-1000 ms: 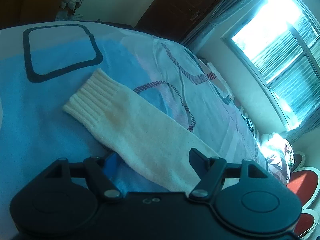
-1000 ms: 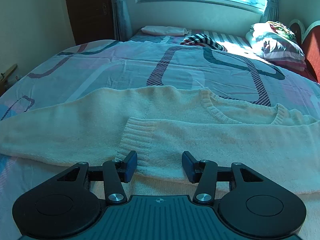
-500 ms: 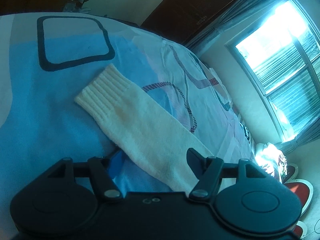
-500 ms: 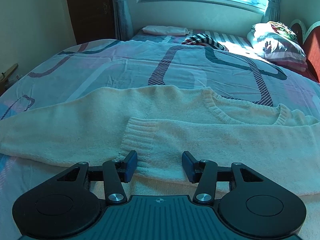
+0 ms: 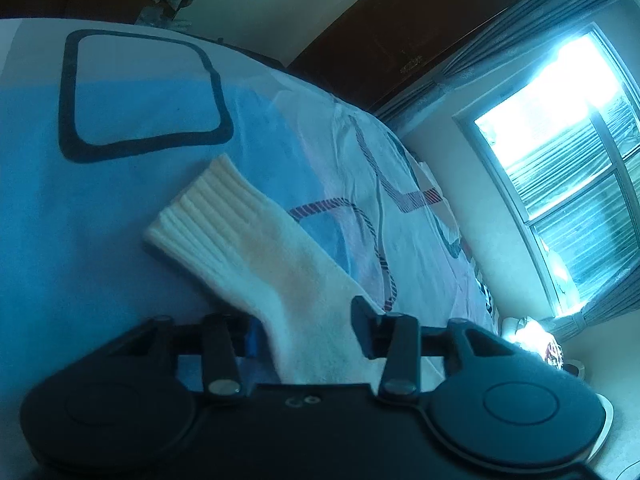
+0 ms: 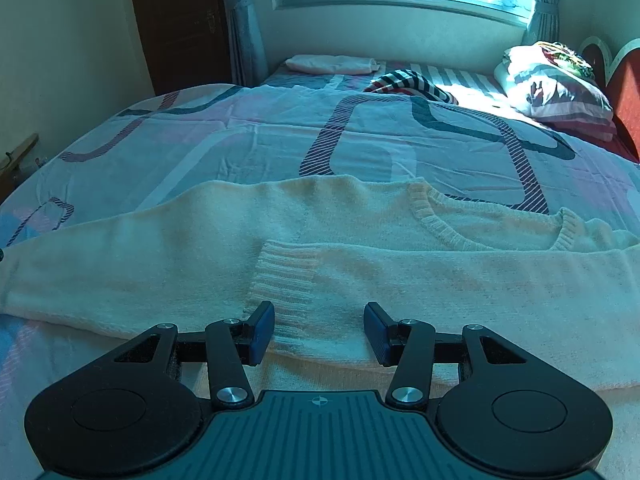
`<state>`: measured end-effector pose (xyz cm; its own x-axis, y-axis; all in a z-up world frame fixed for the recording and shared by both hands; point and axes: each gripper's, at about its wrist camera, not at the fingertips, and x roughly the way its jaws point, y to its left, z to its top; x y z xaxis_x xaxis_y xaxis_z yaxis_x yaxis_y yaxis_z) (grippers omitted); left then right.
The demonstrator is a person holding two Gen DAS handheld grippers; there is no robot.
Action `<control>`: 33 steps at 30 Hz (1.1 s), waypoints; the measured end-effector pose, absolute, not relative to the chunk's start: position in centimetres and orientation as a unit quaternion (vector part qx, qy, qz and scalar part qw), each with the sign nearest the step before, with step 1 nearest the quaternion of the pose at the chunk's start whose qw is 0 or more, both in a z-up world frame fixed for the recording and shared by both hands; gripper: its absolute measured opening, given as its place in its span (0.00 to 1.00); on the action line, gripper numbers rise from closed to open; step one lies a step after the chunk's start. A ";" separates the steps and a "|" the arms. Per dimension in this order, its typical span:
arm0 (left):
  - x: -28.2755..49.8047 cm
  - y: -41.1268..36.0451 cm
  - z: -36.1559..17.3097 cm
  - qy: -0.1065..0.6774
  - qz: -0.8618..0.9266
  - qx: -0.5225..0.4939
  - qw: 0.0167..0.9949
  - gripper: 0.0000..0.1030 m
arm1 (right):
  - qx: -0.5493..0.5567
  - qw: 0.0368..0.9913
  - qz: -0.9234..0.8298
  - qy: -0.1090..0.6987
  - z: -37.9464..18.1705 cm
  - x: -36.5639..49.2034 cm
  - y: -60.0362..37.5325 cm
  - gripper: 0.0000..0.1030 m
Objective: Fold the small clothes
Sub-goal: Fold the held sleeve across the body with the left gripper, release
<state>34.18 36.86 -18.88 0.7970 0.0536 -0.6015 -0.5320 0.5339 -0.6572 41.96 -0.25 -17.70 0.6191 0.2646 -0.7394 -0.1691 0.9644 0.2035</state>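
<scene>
Sweater (image 6: 360, 280): cream knit, flat on the bed (image 6: 240, 136), one sleeve folded across its body. Our left gripper (image 5: 308, 332): jaws just closing, pinching the other sleeve (image 5: 248, 248). Our right gripper (image 6: 320, 330): jaws spread, above the folded sleeve's cuff (image 6: 284, 276).

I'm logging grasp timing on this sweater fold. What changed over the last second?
The left tool has just been closing its jaws around the outstretched sleeve, which now sits bunched between them. The right tool kept still, jaws apart over the folded-in sleeve's cuff. The sweater's body and the bedspread look unchanged.
</scene>
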 end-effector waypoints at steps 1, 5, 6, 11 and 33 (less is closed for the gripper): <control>34.3 37.0 -19.1 0.270 0.179 -0.453 0.831 0.08 | 0.055 0.897 0.120 0.422 -17.9 42.0 -0.2 0.48; 34.3 37.0 -18.8 0.277 0.178 -0.448 0.831 0.03 | 0.016 0.902 0.117 0.415 -18.7 41.9 0.7 0.48; 34.3 36.8 -18.4 0.275 0.175 -0.440 0.837 0.03 | 0.016 0.902 0.115 0.417 -18.7 42.0 0.8 0.48; 35.0 34.1 -14.5 0.254 0.127 -0.389 0.876 0.03 | 0.042 0.898 0.123 0.420 -18.3 41.9 -0.1 0.48; 44.4 0.1 -16.6 0.393 -0.184 -0.189 0.881 0.17 | 0.160 0.898 0.074 0.403 -16.1 36.8 -16.6 0.48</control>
<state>44.41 0.06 -16.62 0.6235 -0.4729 -0.6226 0.1754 0.8606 -0.4780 36.80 -16.62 -16.06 0.6646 0.2628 -0.6994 -0.0045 0.9375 0.3479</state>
